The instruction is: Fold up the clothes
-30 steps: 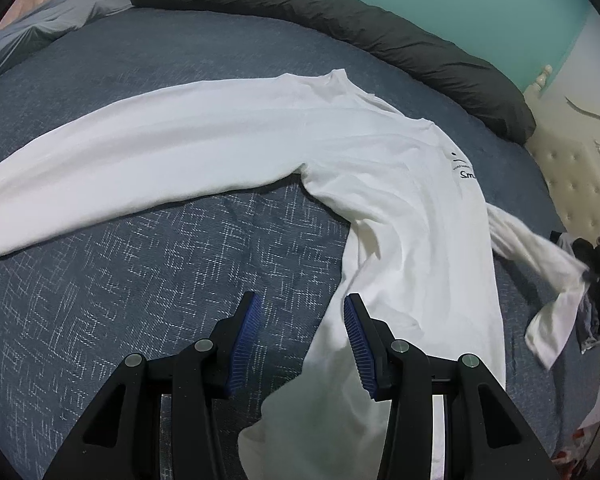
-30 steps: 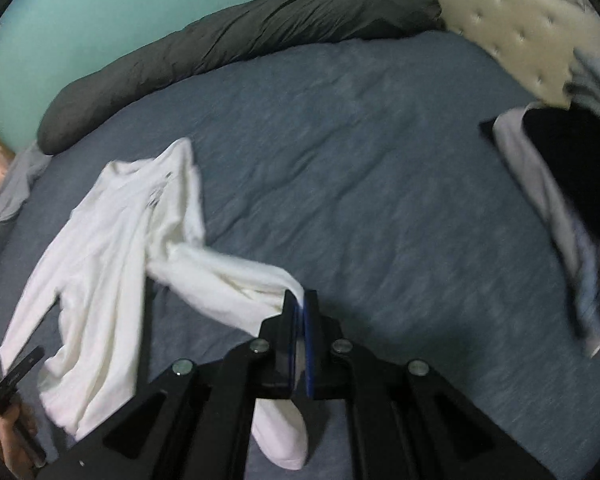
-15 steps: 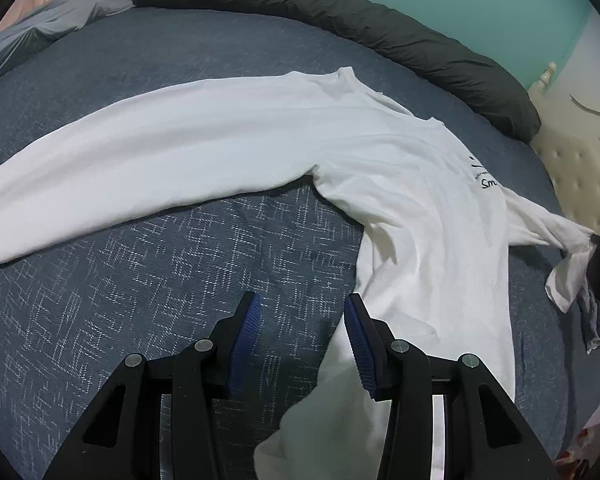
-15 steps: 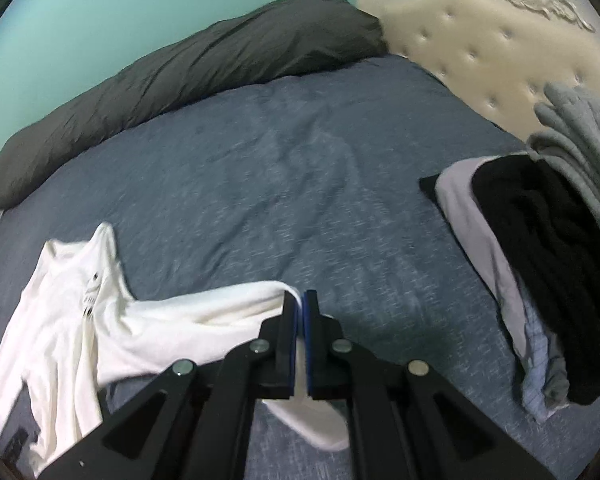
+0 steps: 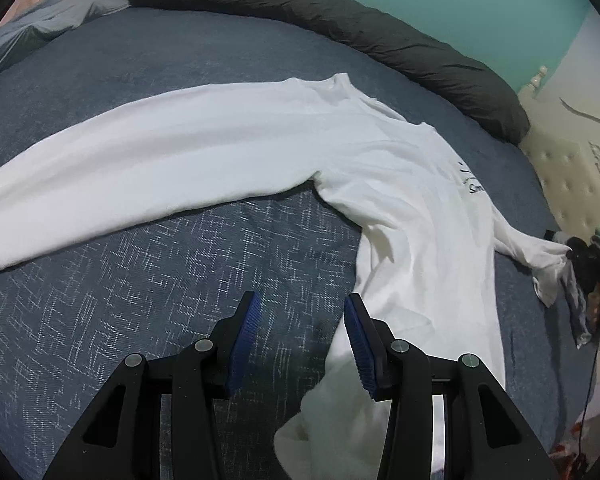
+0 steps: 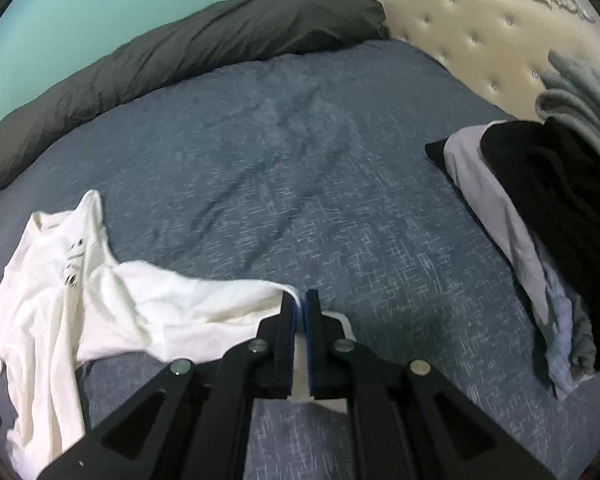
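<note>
Item: white long-sleeved shirt [image 5: 412, 216], lying on the blue bedspread [image 5: 140, 280], not folded.
Left sleeve: stretched flat and long across the bed.
Right sleeve [image 6: 188, 308]: drawn out sideways from the body, its cuff pinched in the right gripper [image 6: 301, 304].
Right gripper: jaws closed on the cuff, white cloth showing between the pads.
Left gripper [image 5: 300, 336]: jaws apart, nothing between them, hovering over bare bedspread just beside the shirt's lower edge.
Change: a second ago the right sleeve hung crumpled near the body; it now runs out nearly straight, and the right gripper has swung toward the headboard [image 6: 480, 40].
Meaning for the task: judged as spreading the shirt flat, both sleeves out, which suits a fold to follow; the hem near the left gripper is bunched.
Left view only: the full left sleeve, the chest print, the rumpled hem, and the right gripper itself at the far edge, small and dark.
Right view only: the closed grip on the cuff, and a pile of clothes [image 6: 540, 208], black, grey and pale, by the headboard.
Both views: the dark long pillow [image 5: 340, 28] along the wall.
</note>
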`<state>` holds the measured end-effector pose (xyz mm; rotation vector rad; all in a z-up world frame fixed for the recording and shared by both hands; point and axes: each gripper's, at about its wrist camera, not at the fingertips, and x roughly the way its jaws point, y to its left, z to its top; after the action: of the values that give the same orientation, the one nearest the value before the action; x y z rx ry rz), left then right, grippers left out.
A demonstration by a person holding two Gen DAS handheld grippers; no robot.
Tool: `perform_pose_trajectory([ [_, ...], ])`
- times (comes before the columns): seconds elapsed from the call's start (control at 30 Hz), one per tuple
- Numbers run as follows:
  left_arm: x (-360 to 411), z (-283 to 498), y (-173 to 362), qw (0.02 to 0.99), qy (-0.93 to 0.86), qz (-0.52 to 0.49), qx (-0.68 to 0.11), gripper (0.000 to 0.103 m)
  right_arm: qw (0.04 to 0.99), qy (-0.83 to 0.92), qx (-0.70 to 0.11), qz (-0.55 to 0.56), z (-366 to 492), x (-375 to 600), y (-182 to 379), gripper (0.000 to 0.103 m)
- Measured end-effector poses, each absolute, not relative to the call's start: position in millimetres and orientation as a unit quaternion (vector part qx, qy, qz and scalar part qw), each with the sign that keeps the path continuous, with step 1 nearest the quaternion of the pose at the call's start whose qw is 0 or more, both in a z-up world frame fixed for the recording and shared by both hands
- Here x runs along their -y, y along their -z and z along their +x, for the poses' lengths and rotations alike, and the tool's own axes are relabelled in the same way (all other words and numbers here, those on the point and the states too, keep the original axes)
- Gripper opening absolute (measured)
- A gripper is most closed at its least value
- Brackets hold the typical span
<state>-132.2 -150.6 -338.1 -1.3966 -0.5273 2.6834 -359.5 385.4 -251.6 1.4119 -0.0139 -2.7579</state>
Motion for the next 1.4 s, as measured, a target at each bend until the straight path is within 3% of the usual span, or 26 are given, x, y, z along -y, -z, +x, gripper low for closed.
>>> perform_pose_trajectory([
  [0.13,148.5,-119.1,331.5,0.048,-0.878,-0.45,0.157,0.048,0.028,0.896,0.01,0.443,-339.4,-382.2,242.1,0.008],
  [0.2,147.7,-111.3,327.6,0.055,-0.88,-0.447,0.153,0.047,0.022,0.895,0.016,0.445,-335.5,-384.0,238.6,0.016],
  [0.27,147.6,-103.4,324.1,0.056,-0.883,-0.444,0.143,0.048,0.014,0.895,0.031,0.446,-331.4,-391.6,231.9,0.042],
  [0.33,149.4,-96.3,322.4,0.053,-0.883,-0.446,0.138,0.048,0.007,0.893,0.047,0.447,-327.2,-399.1,225.2,0.05],
  [0.67,140.8,-79.2,321.5,0.082,-0.867,-0.479,0.111,0.048,0.077,0.876,0.115,0.463,-284.3,-398.2,207.7,0.05],
  [0.9,126.1,-78.8,325.7,0.099,-0.856,-0.501,0.079,0.048,0.158,0.836,0.148,0.504,-232.8,-353.7,240.4,0.051],
  [1.17,126.0,-77.6,325.3,0.102,-0.852,-0.509,0.069,0.047,0.265,0.777,0.131,0.555,-170.5,-272.7,280.3,0.051],
  [1.4,122.8,-74.7,322.6,0.114,-0.85,-0.511,0.06,0.016,0.311,0.732,0.107,0.596,-133.5,-223.8,310.8,0.051],
])
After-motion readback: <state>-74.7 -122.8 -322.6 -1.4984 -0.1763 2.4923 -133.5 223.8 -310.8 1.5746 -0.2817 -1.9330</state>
